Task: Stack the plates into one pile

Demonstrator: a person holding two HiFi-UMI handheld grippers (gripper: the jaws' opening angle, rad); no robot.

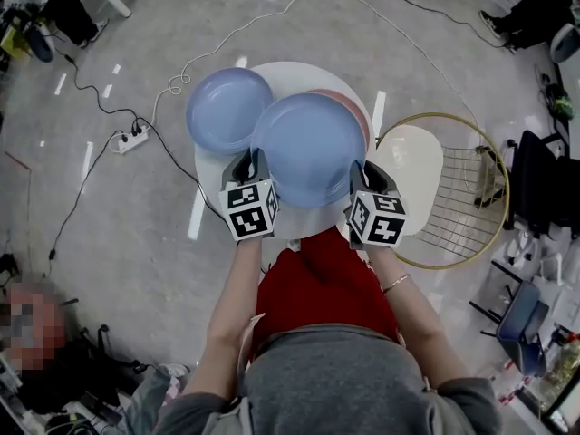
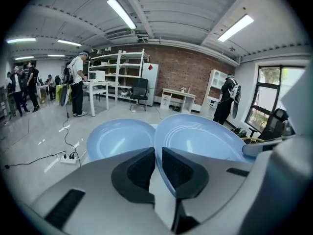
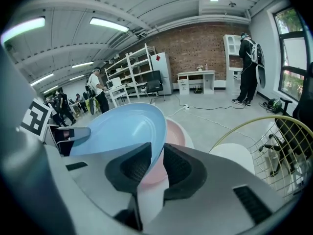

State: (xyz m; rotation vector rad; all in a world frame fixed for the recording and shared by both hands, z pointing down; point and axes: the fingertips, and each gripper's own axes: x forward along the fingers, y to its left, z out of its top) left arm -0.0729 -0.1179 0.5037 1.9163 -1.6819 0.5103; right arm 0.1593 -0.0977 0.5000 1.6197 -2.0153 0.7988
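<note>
I hold a large blue plate [image 1: 308,148] by its near rim with both grippers. My left gripper [image 1: 249,166] is shut on the rim's left side, and the rim [image 2: 200,138] shows pinched between its dark pads [image 2: 142,168]. On the right side my right gripper [image 1: 370,175] is shut on the same plate [image 3: 122,126]. The plate hovers, tilted, over a pink plate [image 1: 352,104] [image 3: 175,131] on the round white table [image 1: 299,71]. A second blue plate [image 1: 227,107] [image 2: 120,138] lies flat at the table's left.
A gold wire chair with a white seat [image 1: 417,161] stands right of the table. A power strip [image 1: 131,139] and cables trail over the floor to the left. People and shelves stand far off in the gripper views.
</note>
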